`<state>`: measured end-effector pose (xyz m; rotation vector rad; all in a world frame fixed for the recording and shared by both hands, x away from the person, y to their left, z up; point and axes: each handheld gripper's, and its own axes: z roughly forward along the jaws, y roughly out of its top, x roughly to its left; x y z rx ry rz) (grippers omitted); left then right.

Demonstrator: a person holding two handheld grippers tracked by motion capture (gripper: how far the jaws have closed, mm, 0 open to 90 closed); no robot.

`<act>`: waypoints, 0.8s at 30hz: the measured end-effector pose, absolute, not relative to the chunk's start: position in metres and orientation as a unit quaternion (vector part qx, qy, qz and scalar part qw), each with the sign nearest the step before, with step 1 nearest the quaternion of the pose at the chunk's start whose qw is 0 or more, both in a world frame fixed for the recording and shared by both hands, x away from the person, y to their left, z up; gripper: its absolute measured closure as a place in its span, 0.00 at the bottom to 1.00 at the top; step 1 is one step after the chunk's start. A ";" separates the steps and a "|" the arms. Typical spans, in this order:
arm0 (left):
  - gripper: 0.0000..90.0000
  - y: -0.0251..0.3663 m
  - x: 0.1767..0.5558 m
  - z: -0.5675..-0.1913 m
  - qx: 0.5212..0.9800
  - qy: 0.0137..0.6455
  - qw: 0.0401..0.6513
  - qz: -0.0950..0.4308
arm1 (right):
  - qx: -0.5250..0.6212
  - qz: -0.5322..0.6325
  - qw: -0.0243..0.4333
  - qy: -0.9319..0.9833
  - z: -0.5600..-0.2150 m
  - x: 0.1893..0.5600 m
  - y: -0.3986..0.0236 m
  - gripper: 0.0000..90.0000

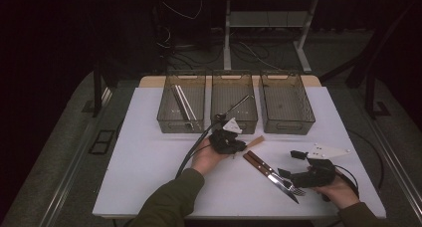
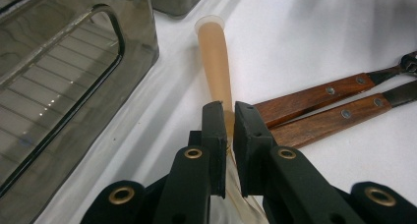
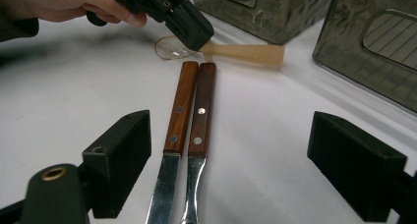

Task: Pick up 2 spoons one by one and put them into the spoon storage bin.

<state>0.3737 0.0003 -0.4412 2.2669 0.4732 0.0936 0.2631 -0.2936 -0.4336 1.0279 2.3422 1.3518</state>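
Left gripper clamped on the neck of a translucent tan plastic spoon lying on the white table, just in front of the middle of 3 smoky bins. Right gripper held wide apart, nothing between the jaws, low over the blades of a wood-handled knife and fork lying side by side, touching, handle ends just beside the spoon's bowl.
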 end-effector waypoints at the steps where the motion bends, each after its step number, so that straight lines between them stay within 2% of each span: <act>1: 0.93 0.001 0.374 -0.441 0.895 0.191 0.403 0.036 | 0.354 0.464 0.123 0.803 -0.434 0.263 -0.294 0.18; 24: 0.93 0.020 0.369 -0.412 0.882 0.189 0.431 0.031 | 0.353 0.465 0.126 0.802 -0.433 0.263 -0.294 0.18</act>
